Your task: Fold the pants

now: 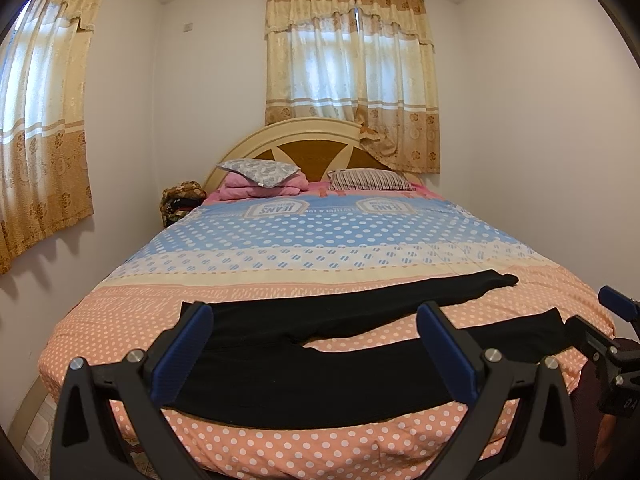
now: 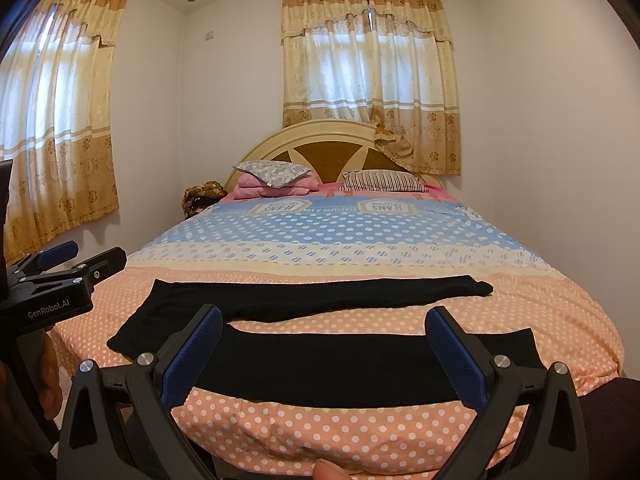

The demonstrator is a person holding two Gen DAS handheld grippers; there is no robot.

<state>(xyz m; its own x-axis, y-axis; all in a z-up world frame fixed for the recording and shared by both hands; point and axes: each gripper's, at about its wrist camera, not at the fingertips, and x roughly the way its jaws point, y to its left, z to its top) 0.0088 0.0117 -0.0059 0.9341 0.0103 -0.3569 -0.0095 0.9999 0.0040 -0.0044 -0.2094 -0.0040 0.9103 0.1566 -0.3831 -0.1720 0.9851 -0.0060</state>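
Black pants (image 1: 320, 376) lie flat across the foot of the bed, waist to the left, both legs running right and spread apart. In the right wrist view the pants (image 2: 340, 364) show the near leg in front and the far leg behind it. My left gripper (image 1: 314, 320) hovers open over the waist end, nothing between its blue pads. My right gripper (image 2: 324, 322) stands open above the near leg, holding nothing. The left gripper (image 2: 76, 258) also shows at the left edge of the right wrist view, and the right gripper (image 1: 600, 320) at the right edge of the left wrist view.
The bed (image 1: 320, 248) has a dotted peach, white and blue cover. Pillows (image 1: 260, 170) and a folded pink blanket (image 1: 260, 190) lie by the headboard (image 1: 312, 140). Curtained windows (image 1: 352, 80) hang behind and to the left. A bag (image 1: 180, 198) sits beside the bed.
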